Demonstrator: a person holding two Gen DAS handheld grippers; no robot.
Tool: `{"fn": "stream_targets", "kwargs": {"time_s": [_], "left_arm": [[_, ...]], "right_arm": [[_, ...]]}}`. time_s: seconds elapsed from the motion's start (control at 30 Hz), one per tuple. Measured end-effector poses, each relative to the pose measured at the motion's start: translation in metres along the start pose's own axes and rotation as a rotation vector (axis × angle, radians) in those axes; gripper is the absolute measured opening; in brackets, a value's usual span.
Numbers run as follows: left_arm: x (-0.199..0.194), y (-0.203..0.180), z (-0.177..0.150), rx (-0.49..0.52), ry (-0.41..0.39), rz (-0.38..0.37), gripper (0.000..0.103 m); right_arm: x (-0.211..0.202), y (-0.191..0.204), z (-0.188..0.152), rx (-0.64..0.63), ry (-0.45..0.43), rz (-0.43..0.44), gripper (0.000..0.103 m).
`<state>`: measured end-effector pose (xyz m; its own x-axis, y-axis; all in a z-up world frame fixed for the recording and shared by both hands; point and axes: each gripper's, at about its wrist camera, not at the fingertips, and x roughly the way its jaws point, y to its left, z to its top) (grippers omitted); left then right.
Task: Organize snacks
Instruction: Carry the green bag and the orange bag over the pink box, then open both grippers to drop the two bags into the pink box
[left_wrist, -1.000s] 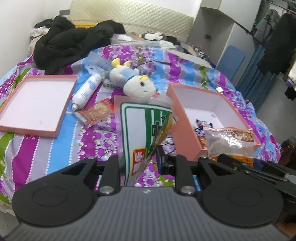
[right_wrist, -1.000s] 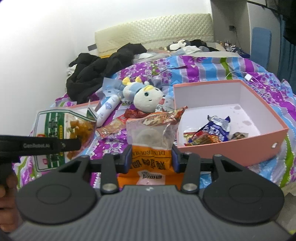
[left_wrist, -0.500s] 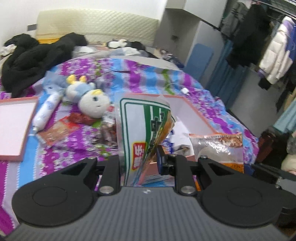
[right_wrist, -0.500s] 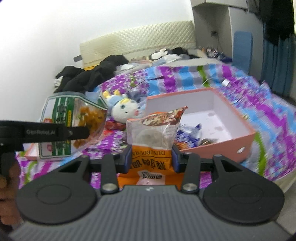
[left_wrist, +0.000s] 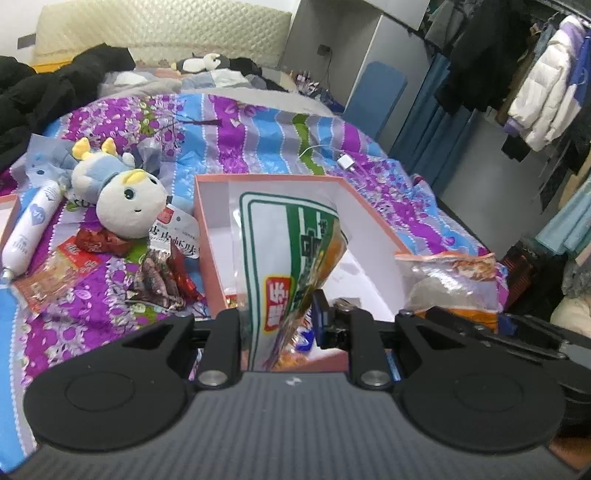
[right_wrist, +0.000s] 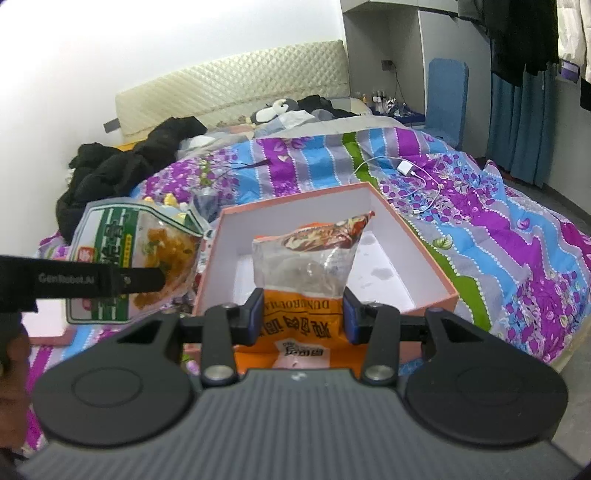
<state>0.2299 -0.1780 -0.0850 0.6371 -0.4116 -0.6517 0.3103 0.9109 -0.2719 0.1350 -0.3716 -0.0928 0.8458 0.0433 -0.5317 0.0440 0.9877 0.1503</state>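
While both grippers clench snacks, the pink box (right_wrist: 436, 295) waits below
Left gripper (left_wrist: 277, 317) grips a green-white bag (left_wrist: 291, 258) over the box; right gripper (right_wrist: 303, 314) grips an orange, clear-topped bag (right_wrist: 306, 266) over it

The box (right_wrist: 436, 291) is salmon pink outside and white inside. One snack bag (left_wrist: 291, 254) is green and white with a red label; the other snack packet (right_wrist: 303, 295) is orange below and clear above. Beside the box, the bedspread (right_wrist: 498, 221) shows purple floral, blue, grey and green stripes.

Plush toy (left_wrist: 125, 199) left of box (left_wrist: 373, 221)
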Motion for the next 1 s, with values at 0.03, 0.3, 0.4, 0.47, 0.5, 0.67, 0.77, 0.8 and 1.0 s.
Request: {"fn": "stream_targets", "kwargs": {"time_s": [0.03,0.3,0.4,0.47,0.5,0.67,0.77,0.8,1.0], "left_arm": [[0.01,0.004,0.004,-0.003,0.009,-0.002,0.023],[0.092,0.018,0.035,0.004,0.058,-0.007,0.023],[0.118,0.021,0.042,0.012,0.082,-0.018,0.023],[0.134,0.022,0.044,0.015,0.096,-0.021,0.023],[0.142,0.024,0.047,0.016,0.104,-0.024,0.023],[0.167,0.027,0.049,0.022,0.126,-0.03,0.023],[0.171,0.029,0.047,0.024,0.124,-0.024,0.024],[0.171,0.029,0.047,0.028,0.125,-0.025,0.024],[0.154,0.029,0.044,0.038,0.112,-0.026,0.024]], "right_arm": [[0.007,-0.001,0.003,-0.011,-0.002,-0.01,0.045],[0.072,-0.023,0.021,-0.021,0.013,-0.032,0.045],[0.095,-0.029,0.021,-0.016,0.035,-0.03,0.046],[0.111,-0.031,0.02,-0.02,0.055,-0.033,0.046],[0.118,-0.032,0.02,-0.022,0.064,-0.035,0.046],[0.15,-0.033,0.014,-0.021,0.137,-0.035,0.047],[0.159,-0.035,0.011,-0.001,0.169,-0.038,0.051],[0.16,-0.035,0.01,0.002,0.172,-0.041,0.06],[0.148,-0.032,0.009,0.002,0.161,-0.045,0.071]]}}
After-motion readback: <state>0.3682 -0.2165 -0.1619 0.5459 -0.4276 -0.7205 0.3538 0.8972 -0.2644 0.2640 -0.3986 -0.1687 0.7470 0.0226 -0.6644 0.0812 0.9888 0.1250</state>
